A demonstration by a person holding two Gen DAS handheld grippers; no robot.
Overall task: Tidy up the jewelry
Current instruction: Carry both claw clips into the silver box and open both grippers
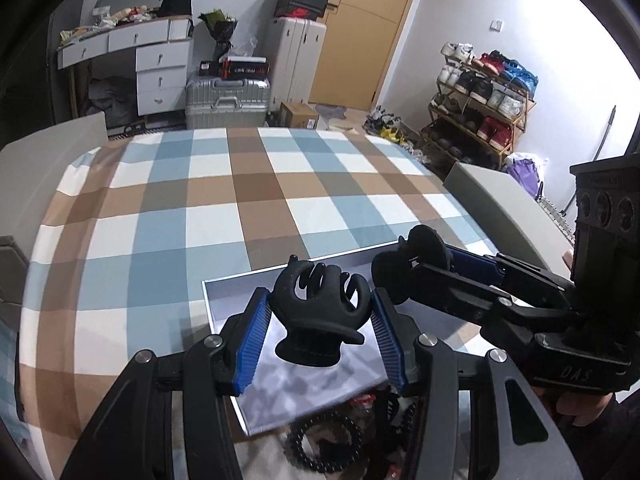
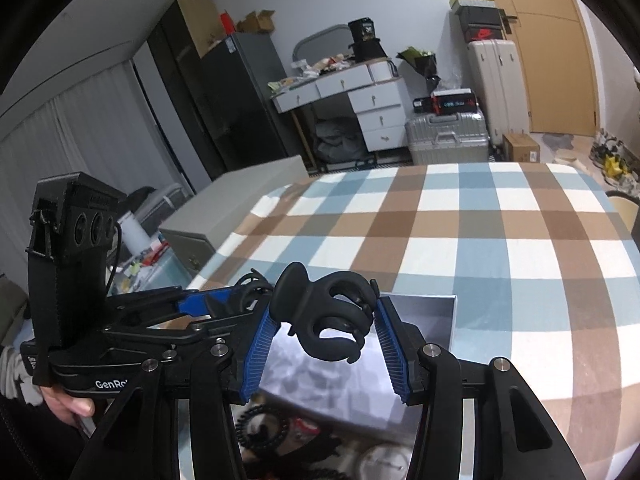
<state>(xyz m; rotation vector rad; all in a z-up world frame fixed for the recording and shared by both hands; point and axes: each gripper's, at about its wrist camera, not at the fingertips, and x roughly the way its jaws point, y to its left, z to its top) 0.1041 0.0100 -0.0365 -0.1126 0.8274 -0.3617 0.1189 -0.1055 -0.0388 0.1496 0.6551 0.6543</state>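
Note:
In the left wrist view my left gripper (image 1: 320,300) is shut on a black claw hair clip (image 1: 320,312), its blue pads pressing both sides. My right gripper (image 1: 404,270) comes in from the right, shut on a second black claw clip (image 1: 424,244). The right wrist view shows that clip (image 2: 332,320) between the right gripper's (image 2: 328,312) blue pads. At the left of that view is the left gripper (image 2: 244,294) with its clip (image 2: 250,286). Both hang above an open box with a shiny grey lid (image 1: 320,392). A black beaded bracelet (image 1: 324,444) lies inside.
A table with a blue, brown and white checked cloth (image 1: 240,200) stretches ahead. Grey chair backs (image 1: 504,208) stand at its sides. More small items lie in the box (image 2: 384,460). Behind are drawers (image 1: 160,72), suitcases (image 1: 228,100) and a shoe rack (image 1: 480,108).

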